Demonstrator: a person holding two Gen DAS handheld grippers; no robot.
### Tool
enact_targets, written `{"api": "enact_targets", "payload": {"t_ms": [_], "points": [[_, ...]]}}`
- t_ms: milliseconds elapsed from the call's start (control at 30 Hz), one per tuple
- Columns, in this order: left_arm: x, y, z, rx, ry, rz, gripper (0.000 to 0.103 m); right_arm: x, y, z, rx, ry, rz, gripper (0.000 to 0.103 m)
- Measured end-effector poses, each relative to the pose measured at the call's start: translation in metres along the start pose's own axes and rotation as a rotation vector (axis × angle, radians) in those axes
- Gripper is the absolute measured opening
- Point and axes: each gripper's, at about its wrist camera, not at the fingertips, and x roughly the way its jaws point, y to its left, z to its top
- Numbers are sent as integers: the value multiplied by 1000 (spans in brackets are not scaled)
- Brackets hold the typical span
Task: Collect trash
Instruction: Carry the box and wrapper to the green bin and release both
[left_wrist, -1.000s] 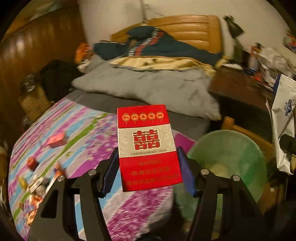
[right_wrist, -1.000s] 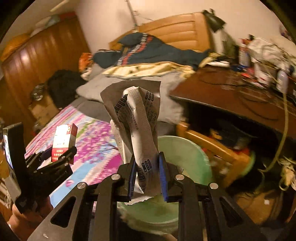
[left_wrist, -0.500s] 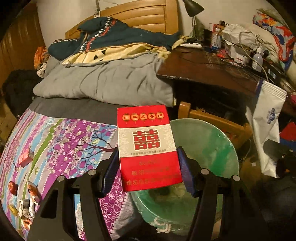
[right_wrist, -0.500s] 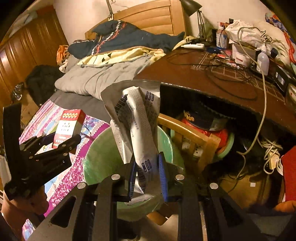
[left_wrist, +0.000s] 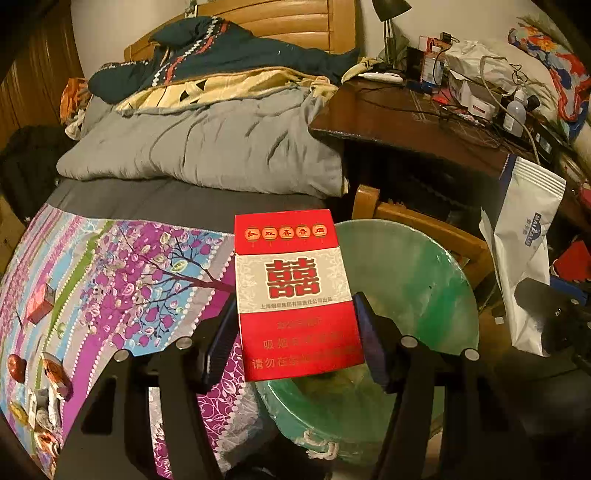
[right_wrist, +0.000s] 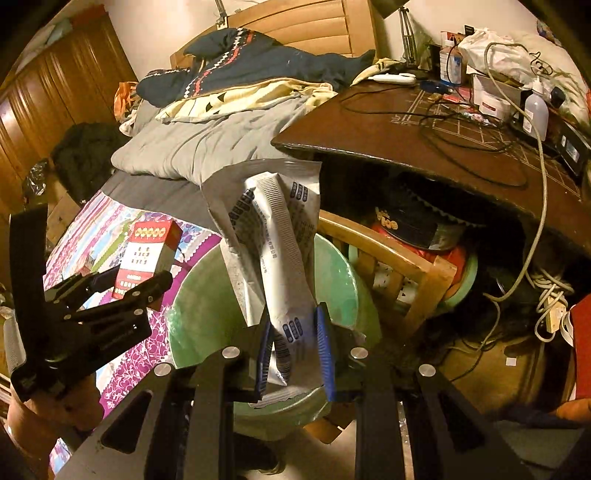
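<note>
The left gripper (left_wrist: 293, 345) clamped one red-and-white cardboard cigarette pack (left_wrist: 295, 291); the right gripper (right_wrist: 293, 352) pinched one crumpled white plastic wrapper (right_wrist: 275, 251), both above one green plastic-lined bin (left_wrist: 417, 280).

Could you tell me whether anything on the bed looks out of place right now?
Yes: small litter, wrappers and a red box, lies scattered over the floral sheet near its lower left edge. It belongs in the green bin, not on bedding.
</note>
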Motion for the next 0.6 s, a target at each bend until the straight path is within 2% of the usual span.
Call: {"api": "enact_targets", "payload": {"t_ms": [200, 233, 267, 300, 333, 433, 600], "points": [[3, -2, 1, 0, 4, -15, 59, 8, 3, 6, -12, 5, 15, 25], [3, -2, 2, 2, 2, -24, 60, 11, 6, 7, -29, 13, 31, 30], [4, -3, 2, 6, 4, -36, 63, 13, 5, 7, -32, 11, 25, 42], [6, -3, 3, 10, 17, -40, 76, 13, 5, 8, -27, 3, 11, 46], [7, -2, 4, 7, 18, -39, 83, 13, 4, 8, -21, -5, 9, 47], [4, 2, 4, -15, 1, -59, 83, 11, 1, 6, -21, -8, -5, 47], [3, 11, 2, -51, 5, -42, 83, 10, -7, 3, -5, -5, -12, 47]]}}
